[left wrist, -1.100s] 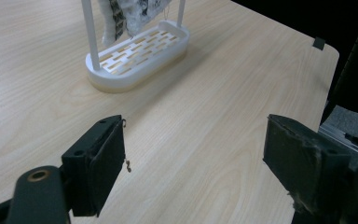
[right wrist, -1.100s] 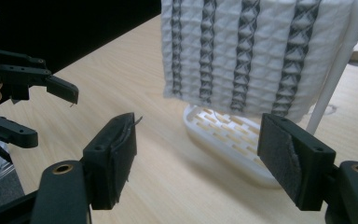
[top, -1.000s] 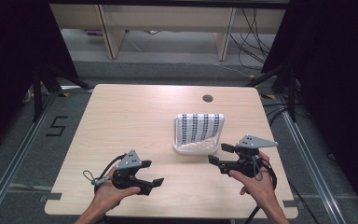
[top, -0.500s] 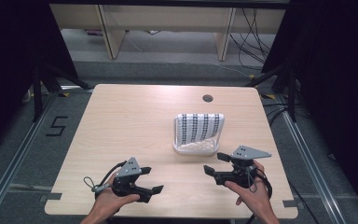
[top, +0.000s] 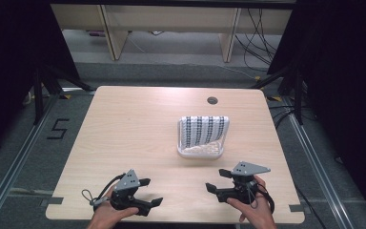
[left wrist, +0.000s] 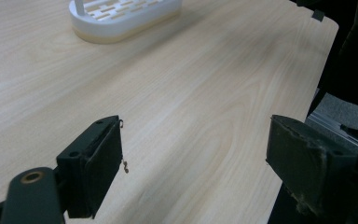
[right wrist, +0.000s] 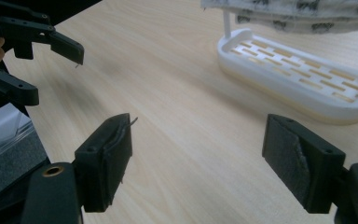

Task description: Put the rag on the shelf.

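In the right gripper view, slots pierce the white rack (right wrist: 303, 74) base.

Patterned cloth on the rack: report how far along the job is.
Looks done: the patterned cloth hangs over the white rack. In hand: nothing; the left gripper and right gripper sit open and empty near the table's front edge, apart from the rack. I see nothing left to do, though I can't be sure.

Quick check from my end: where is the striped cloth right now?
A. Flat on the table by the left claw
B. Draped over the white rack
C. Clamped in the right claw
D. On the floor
B: the striped cloth hangs over the white rack, clear of both claws.
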Available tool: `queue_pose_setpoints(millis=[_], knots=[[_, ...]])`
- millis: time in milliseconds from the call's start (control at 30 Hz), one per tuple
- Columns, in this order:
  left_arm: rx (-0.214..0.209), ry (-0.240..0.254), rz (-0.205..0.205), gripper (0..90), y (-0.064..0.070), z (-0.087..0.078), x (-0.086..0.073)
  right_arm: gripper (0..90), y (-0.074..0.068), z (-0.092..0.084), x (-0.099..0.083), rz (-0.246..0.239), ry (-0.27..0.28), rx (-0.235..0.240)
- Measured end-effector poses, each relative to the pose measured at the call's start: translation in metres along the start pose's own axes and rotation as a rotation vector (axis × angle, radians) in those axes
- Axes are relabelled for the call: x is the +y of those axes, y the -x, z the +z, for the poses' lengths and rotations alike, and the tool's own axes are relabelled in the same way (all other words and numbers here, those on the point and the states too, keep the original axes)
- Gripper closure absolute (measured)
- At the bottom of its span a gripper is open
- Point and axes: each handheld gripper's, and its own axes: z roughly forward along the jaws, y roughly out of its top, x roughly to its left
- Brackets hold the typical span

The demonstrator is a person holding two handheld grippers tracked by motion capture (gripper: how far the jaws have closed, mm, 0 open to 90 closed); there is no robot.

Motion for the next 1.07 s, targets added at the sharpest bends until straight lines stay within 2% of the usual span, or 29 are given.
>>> queue_pose_setpoints(millis=[33,67,100,133,200,233,267,300,333,367,433,467,500,533,567,600,633,667,700,733,833,933,1033,1067], knots=[[0.005,0.006,0.009,17.6,0.001,0.001,-0.001,23.8,0.002,0.001,-0.001,-0.025,0.003,0.007],[0.005,-0.003,0.020,17.6,0.001,0.001,-0.002,22.2,-0.002,0.000,-0.003,0.017,-0.016,-0.001],[0.010,-0.009,0.016,17.6,0.002,0.001,-0.004,20.1,-0.002,0.001,-0.005,0.002,-0.014,-0.002],[-0.004,-0.004,0.015,17.6,0.002,0.002,-0.006,17.9,0.000,0.001,-0.006,-0.020,-0.021,-0.010],[0.007,-0.020,0.018,17.6,0.003,0.001,-0.008,16.5,-0.001,0.001,-0.008,-0.021,-0.032,-0.019],[0.013,-0.025,0.023,17.6,0.005,0.003,-0.012,16.6,-0.001,0.003,-0.012,-0.060,-0.042,-0.002],[0.029,-0.032,0.046,17.6,0.007,0.003,-0.014,16.6,-0.004,0.003,-0.015,-0.030,-0.045,-0.013],[0.029,-0.032,0.046,17.6,0.007,0.003,-0.014,16.6,-0.004,0.003,-0.015,-0.030,-0.045,-0.013],[0.046,-0.063,0.080,17.6,0.006,0.002,-0.015,16.6,-0.003,0.002,-0.016,-0.057,-0.055,-0.021],[0.038,-0.063,0.074,17.6,0.008,0.004,-0.017,16.6,-0.004,0.003,-0.019,-0.067,-0.059,-0.034],[0.049,-0.067,0.085,17.6,0.011,0.008,-0.018,16.6,-0.005,0.004,-0.021,-0.075,-0.079,-0.043],[0.053,-0.098,0.121,17.6,0.010,0.007,-0.017,16.7,-0.006,0.006,-0.023,-0.078,-0.080,-0.034],[0.045,-0.077,0.104,17.6,0.012,0.009,-0.017,16.8,-0.006,0.007,-0.024,-0.084,-0.094,-0.043],[0.054,-0.090,0.116,17.7,0.012,0.009,-0.017,16.9,-0.008,0.008,-0.026,-0.068,-0.101,-0.033],[0.058,-0.103,0.122,17.7,0.012,0.010,-0.017,16.9,-0.008,0.009,-0.026,-0.092,-0.101,-0.042],[0.049,-0.082,0.089,17.7,0.014,0.012,-0.018,16.9,-0.008,0.010,-0.026,-0.094,-0.105,-0.033],[0.056,-0.095,0.117,17.7,0.012,0.011,-0.018,17.0,-0.009,0.010,-0.026,-0.089,-0.110,-0.033],[0.041,-0.097,0.089,17.7,0.013,0.012,-0.018,17.1,-0.008,0.010,-0.026,-0.104,-0.110,-0.032],[0.042,-0.100,0.093,17.7,0.013,0.012,-0.018,17.2,-0.008,0.011,-0.027,-0.106,-0.110,-0.035],[0.055,-0.098,0.113,17.7,0.012,0.011,-0.018,17.2,-0.009,0.011,-0.027,-0.091,-0.116,-0.040],[0.055,-0.104,0.116,17.7,0.009,0.010,-0.018,17.2,-0.005,0.012,-0.028,-0.105,-0.110,-0.044],[0.062,-0.085,0.101,17.7,0.005,0.012,-0.019,17.2,-0.002,0.012,-0.029,-0.090,-0.109,-0.027],[0.087,-0.110,0.105,17.7,-0.005,0.010,-0.019,17.2,0.000,0.012,-0.029,-0.087,-0.114,-0.048],[0.089,-0.097,0.083,17.7,-0.007,0.010,-0.019,17.2,0.000,0.012,-0.029,-0.084,-0.118,-0.043]])
